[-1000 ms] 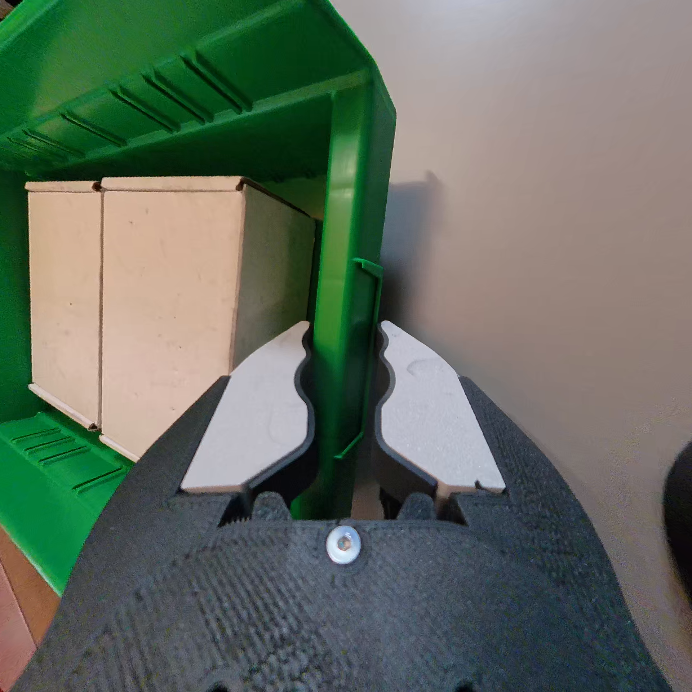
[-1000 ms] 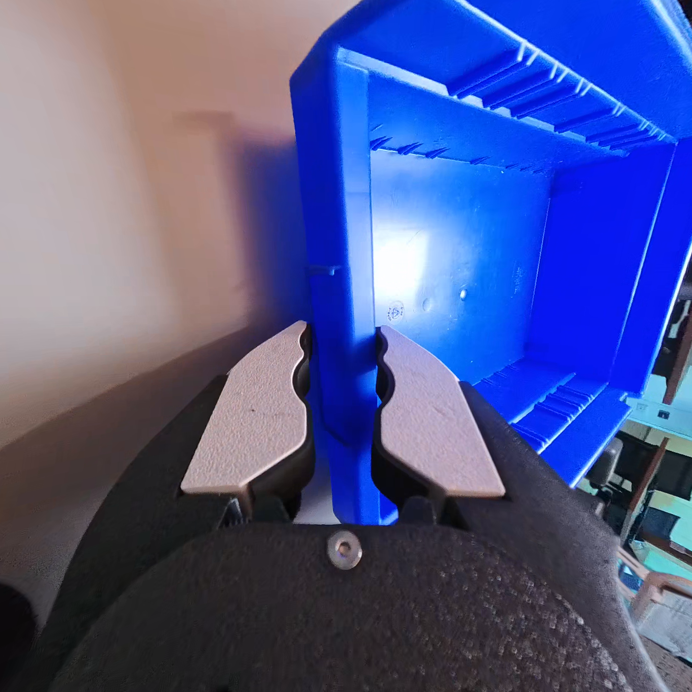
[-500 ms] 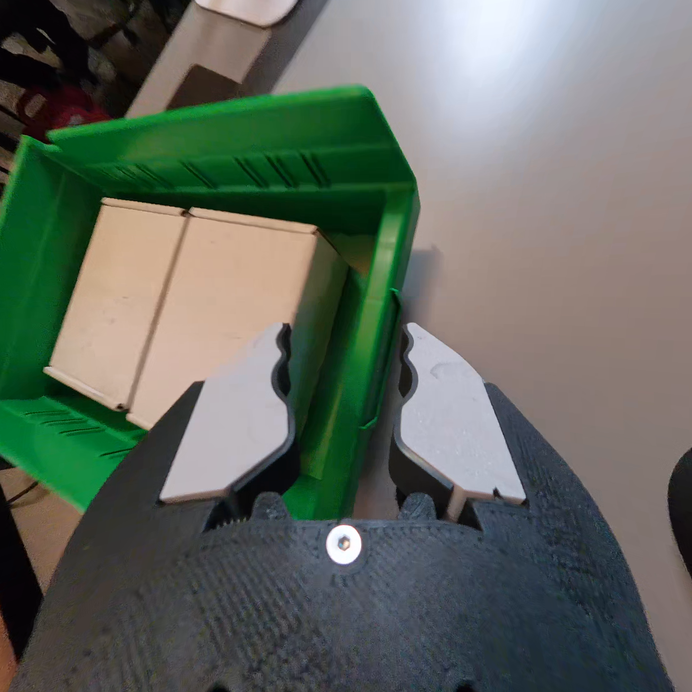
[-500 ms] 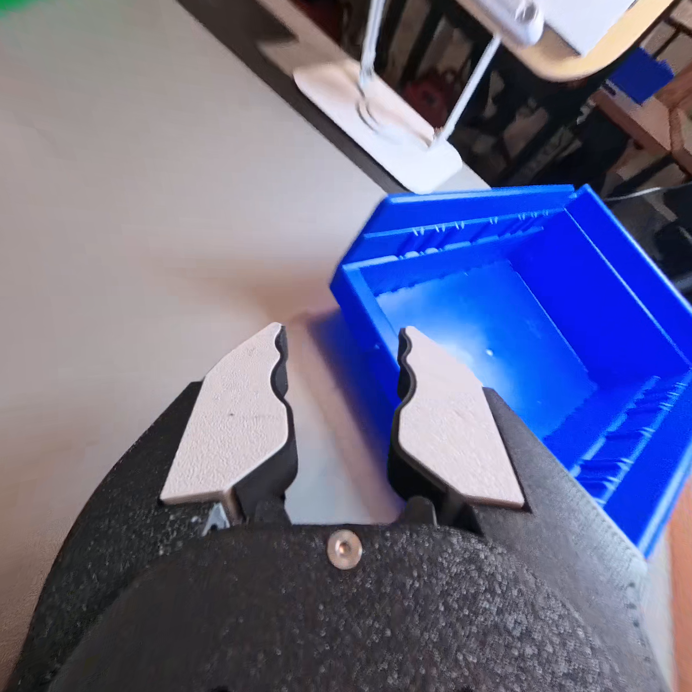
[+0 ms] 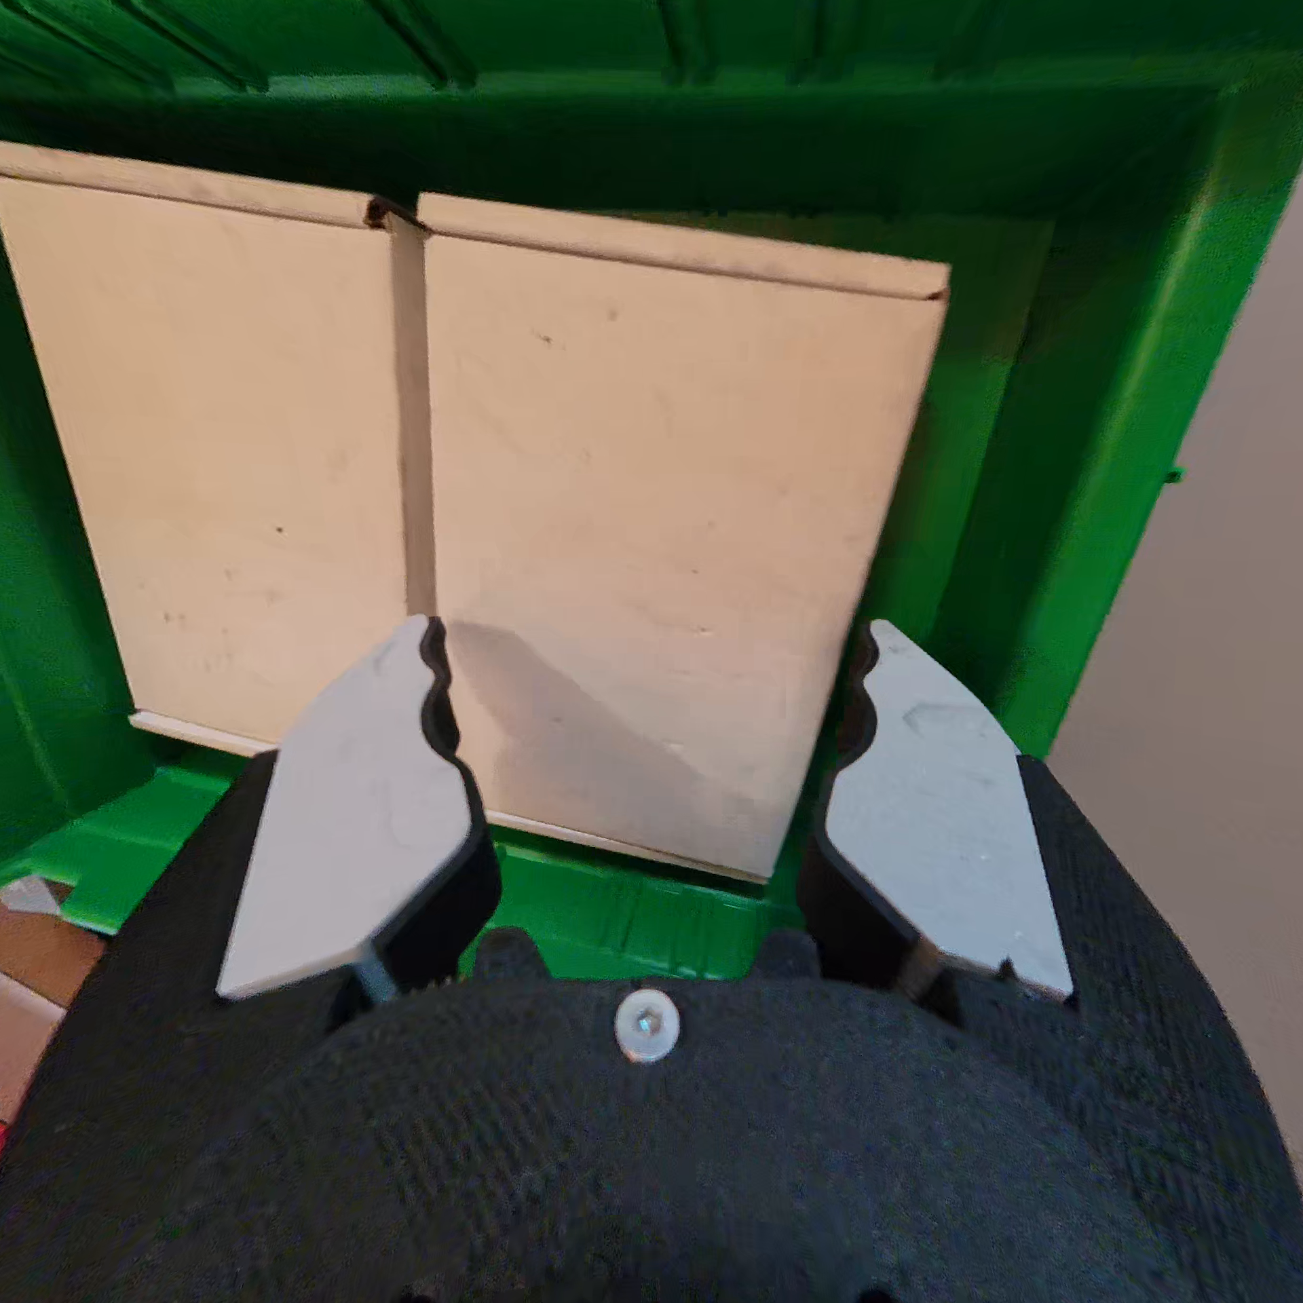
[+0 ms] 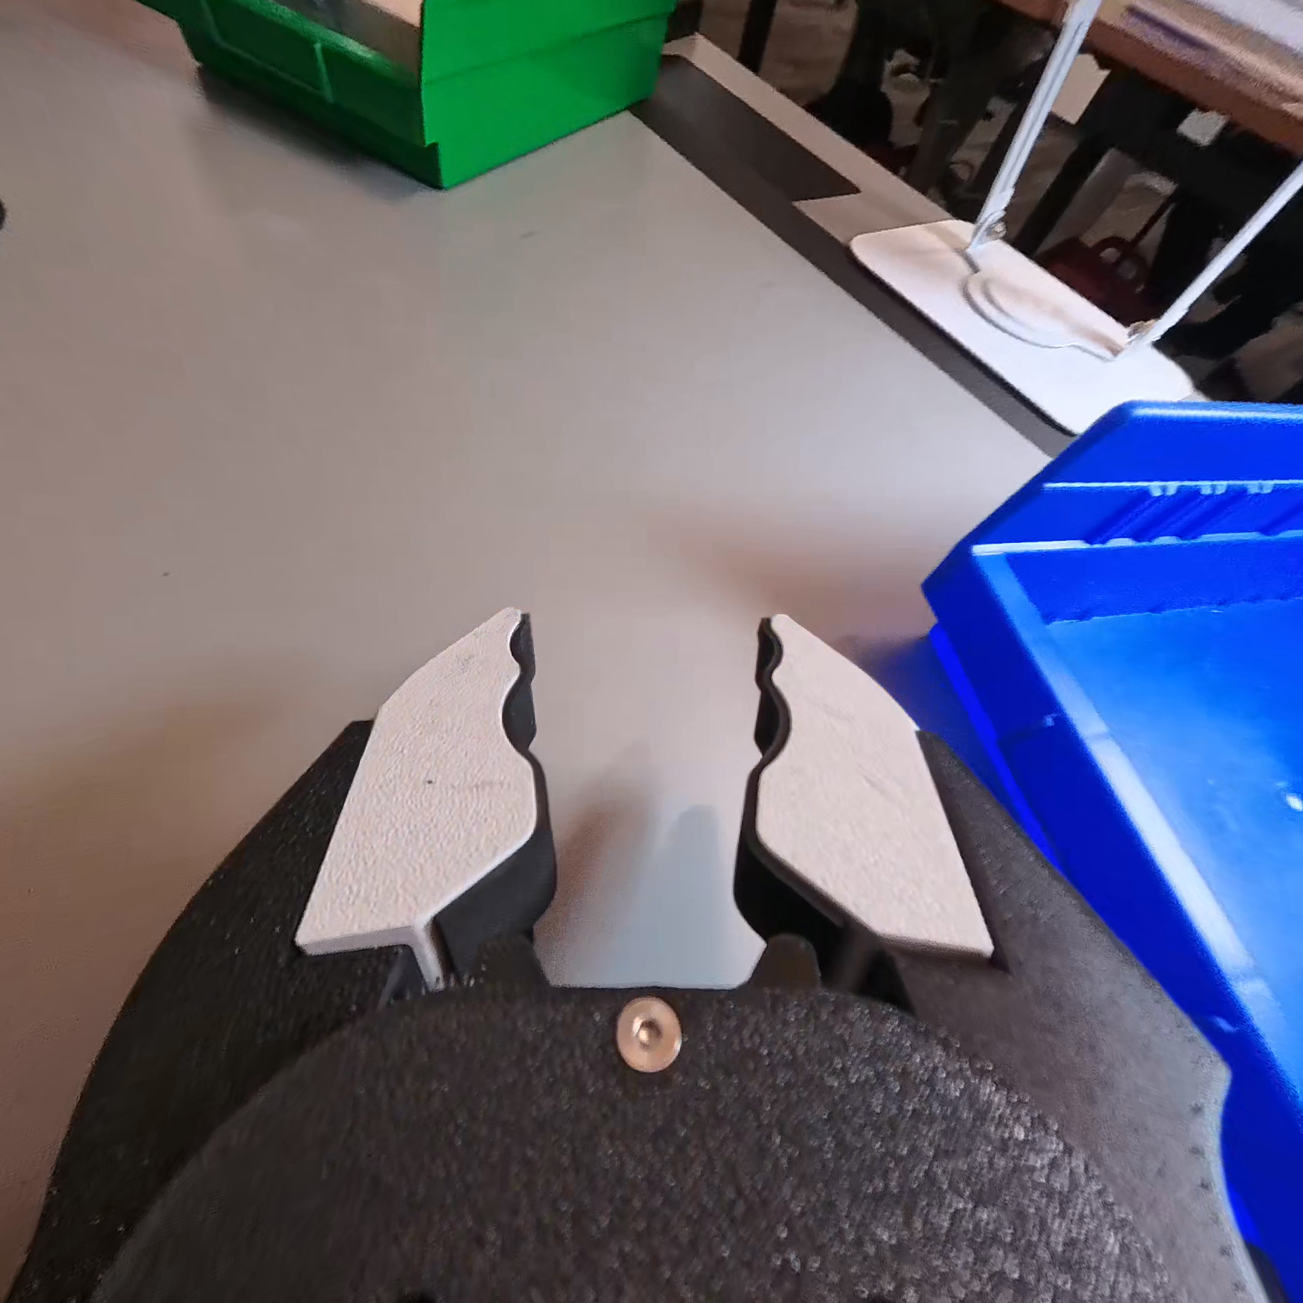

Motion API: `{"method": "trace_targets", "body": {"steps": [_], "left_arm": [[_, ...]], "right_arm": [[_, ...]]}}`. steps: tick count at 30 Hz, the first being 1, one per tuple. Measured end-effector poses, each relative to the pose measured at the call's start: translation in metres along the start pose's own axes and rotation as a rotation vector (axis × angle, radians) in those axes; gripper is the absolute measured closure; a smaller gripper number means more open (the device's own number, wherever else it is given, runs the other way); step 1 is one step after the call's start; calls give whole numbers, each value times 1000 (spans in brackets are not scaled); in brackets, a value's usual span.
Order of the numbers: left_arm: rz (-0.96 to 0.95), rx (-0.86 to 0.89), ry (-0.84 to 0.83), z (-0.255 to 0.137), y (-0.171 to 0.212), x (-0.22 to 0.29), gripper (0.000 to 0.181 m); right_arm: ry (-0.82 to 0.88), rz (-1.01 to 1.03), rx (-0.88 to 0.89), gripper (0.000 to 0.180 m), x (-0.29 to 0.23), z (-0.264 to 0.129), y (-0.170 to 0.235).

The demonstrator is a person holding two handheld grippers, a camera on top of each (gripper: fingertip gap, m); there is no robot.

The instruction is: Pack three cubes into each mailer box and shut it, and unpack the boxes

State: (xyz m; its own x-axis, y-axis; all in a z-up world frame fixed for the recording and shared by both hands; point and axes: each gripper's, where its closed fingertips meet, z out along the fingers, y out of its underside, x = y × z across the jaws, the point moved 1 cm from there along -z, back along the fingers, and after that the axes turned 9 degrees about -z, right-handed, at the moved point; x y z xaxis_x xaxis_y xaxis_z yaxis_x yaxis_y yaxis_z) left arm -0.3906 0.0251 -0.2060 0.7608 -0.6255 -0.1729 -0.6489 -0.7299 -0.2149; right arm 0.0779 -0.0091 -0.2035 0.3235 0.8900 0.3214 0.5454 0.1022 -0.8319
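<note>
Two mailer boxes lie side by side in the bin: the right mailer box sits just left of the bin's right wall, the left mailer box just beside it. My left gripper hangs over the right one, fingers straddling its sides. That bin stands on the table, well apart from the second bin; my right gripper is over the table just left of that.
</note>
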Motion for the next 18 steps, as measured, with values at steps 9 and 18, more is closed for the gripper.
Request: {"method": "trace_targets", "body": {"steps": [9, 18], "left_arm": [[3, -137, 121, 15, 10, -5, 60], [51, -163, 53, 15, 15, -3, 60]], "right_arm": [[-78, 26, 5, 122, -13, 4, 5], [-68, 11, 11, 127, -14, 2, 3]]}}
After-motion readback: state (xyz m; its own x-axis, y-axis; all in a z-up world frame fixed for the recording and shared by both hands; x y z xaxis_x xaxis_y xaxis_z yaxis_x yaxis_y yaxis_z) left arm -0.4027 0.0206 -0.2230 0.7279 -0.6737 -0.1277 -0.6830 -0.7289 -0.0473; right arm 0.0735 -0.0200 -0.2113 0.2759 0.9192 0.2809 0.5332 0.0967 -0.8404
